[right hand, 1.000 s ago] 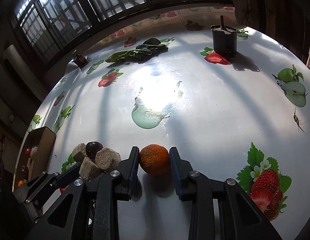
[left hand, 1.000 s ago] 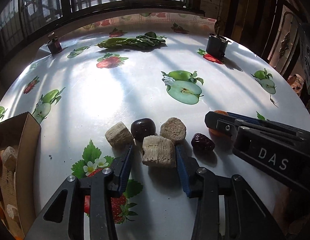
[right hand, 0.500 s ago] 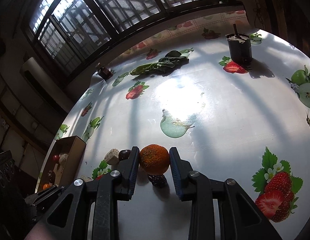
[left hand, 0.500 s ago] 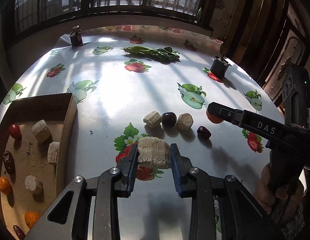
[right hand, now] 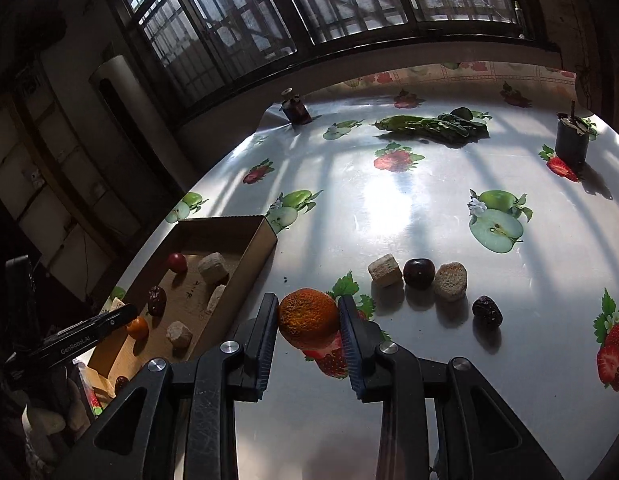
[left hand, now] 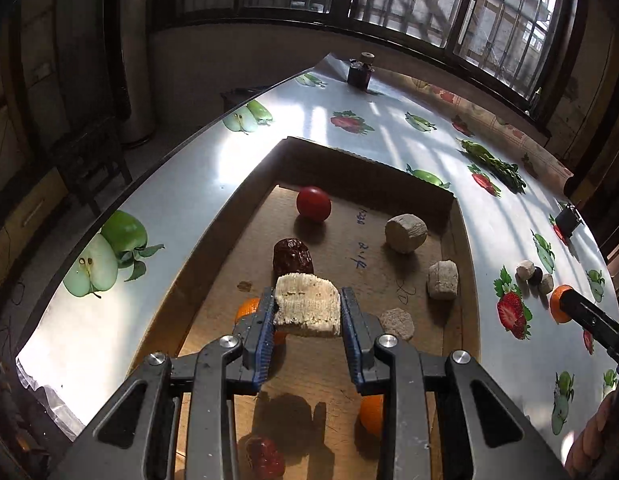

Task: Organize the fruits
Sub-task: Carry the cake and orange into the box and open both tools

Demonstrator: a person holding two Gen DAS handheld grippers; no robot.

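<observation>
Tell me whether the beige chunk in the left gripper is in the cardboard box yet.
Not yet. The beige fibrous chunk is clamped between the left gripper jaws, held above the open cardboard box floor; its shadow falls on the cardboard below.

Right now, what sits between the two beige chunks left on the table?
A dark plum sits between the left chunk and the right chunk, the three in a row. Right wrist view shows it best.
</observation>
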